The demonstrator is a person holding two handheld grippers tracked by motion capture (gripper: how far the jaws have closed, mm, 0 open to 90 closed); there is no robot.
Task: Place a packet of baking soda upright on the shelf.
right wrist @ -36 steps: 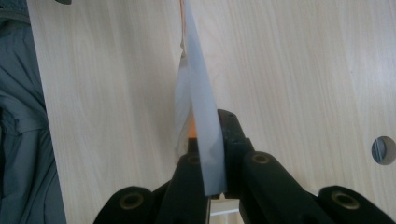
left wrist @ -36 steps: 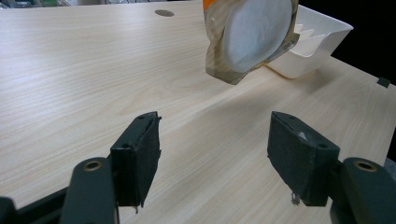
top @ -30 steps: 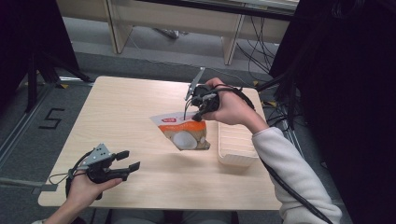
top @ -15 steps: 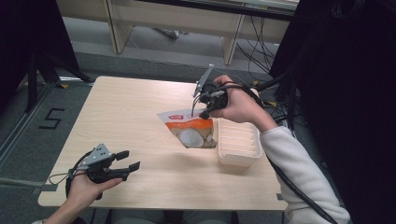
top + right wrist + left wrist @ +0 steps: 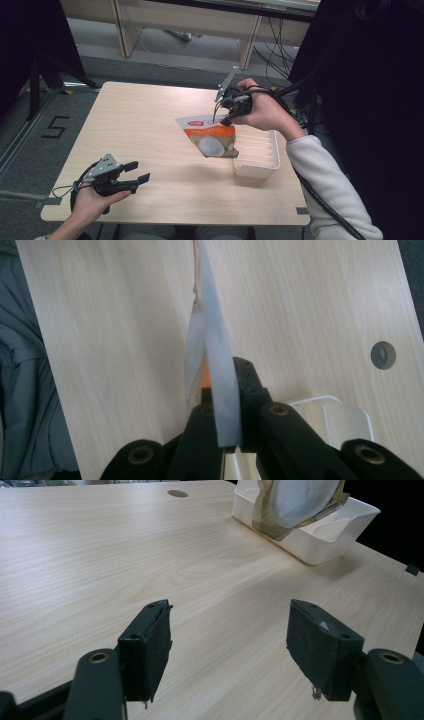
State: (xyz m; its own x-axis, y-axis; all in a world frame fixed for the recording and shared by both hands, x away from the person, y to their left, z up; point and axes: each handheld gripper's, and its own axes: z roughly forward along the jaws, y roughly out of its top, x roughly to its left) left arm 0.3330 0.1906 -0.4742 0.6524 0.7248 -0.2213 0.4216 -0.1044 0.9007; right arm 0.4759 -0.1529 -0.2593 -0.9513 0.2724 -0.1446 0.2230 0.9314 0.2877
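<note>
The right tool point(image 5: 226, 116) is clamped on the top edge of an orange and white pouch point(image 5: 212, 141), its jaws pressed together on the flat seal. In the right gripper view the pouch edge point(image 5: 215, 355) runs straight up from between the black jaws. The pouch hangs from the tool, tilted, its lower corner over the near left edge of a white ribbed tray point(image 5: 260, 155). Whether the corner touches the tray cannot be told. The tray sits on the right side of a pale wooden desk point(image 5: 145, 130).

The left tool point(image 5: 136, 171) is held low over the near left corner of the desk, well apart from the pouch. Its jaws stand apart with nothing between them. In the left gripper view the two black pads point(image 5: 322, 645) frame bare wood, with the tray point(image 5: 320, 535) and pouch point(image 5: 300, 500) farther off at upper right.
</note>
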